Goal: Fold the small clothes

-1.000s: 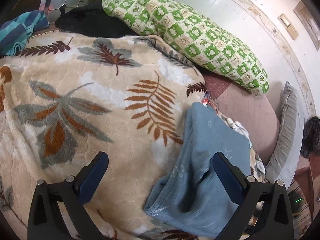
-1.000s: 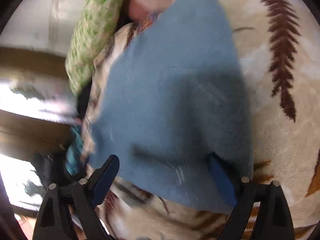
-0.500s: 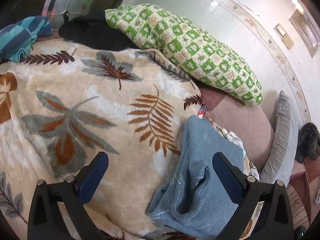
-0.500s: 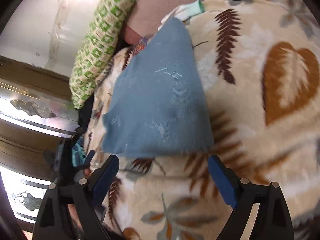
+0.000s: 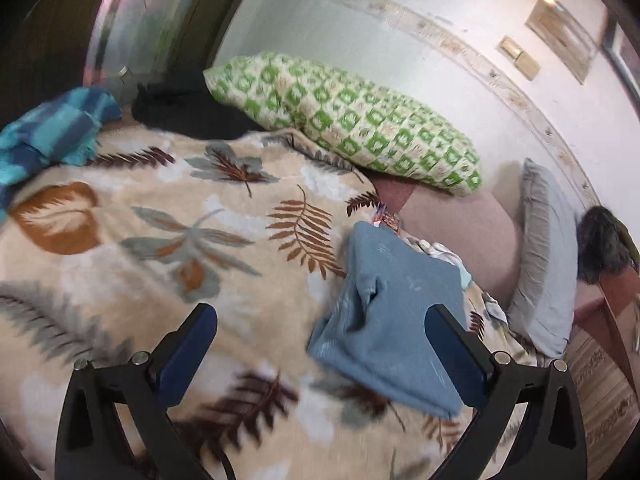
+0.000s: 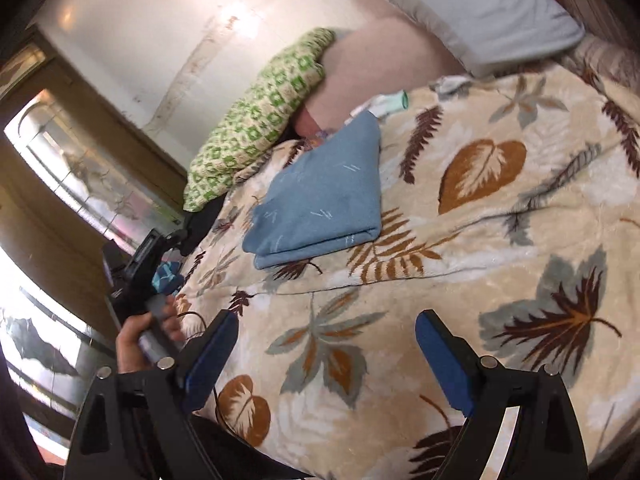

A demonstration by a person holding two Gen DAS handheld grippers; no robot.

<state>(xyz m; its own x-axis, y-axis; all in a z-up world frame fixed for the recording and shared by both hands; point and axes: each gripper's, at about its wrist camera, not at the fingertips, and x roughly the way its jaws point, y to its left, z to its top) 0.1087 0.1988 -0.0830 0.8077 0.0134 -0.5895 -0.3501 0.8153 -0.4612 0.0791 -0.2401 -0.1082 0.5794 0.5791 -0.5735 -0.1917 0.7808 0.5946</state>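
A folded blue garment (image 5: 394,320) lies flat on the leaf-patterned beige blanket (image 5: 168,240); it also shows in the right wrist view (image 6: 324,204). My left gripper (image 5: 320,356) is open and empty, hovering just short of the garment, whose near edge lies by the right finger. My right gripper (image 6: 324,356) is open and empty, well back from the garment above the blanket (image 6: 500,240). The hand holding the left gripper shows at the left of the right wrist view (image 6: 140,336).
A green checked pillow (image 5: 352,120) lies along the wall. A grey pillow (image 5: 548,256) is at the right. Small clothes (image 5: 444,252) lie beyond the blue garment. A striped teal cloth (image 5: 52,132) and a black cloth (image 5: 188,108) lie at the far left.
My right gripper has let go of the blue garment and pulled well back from it. My left gripper has also drawn back a little. The garment now lies folded.
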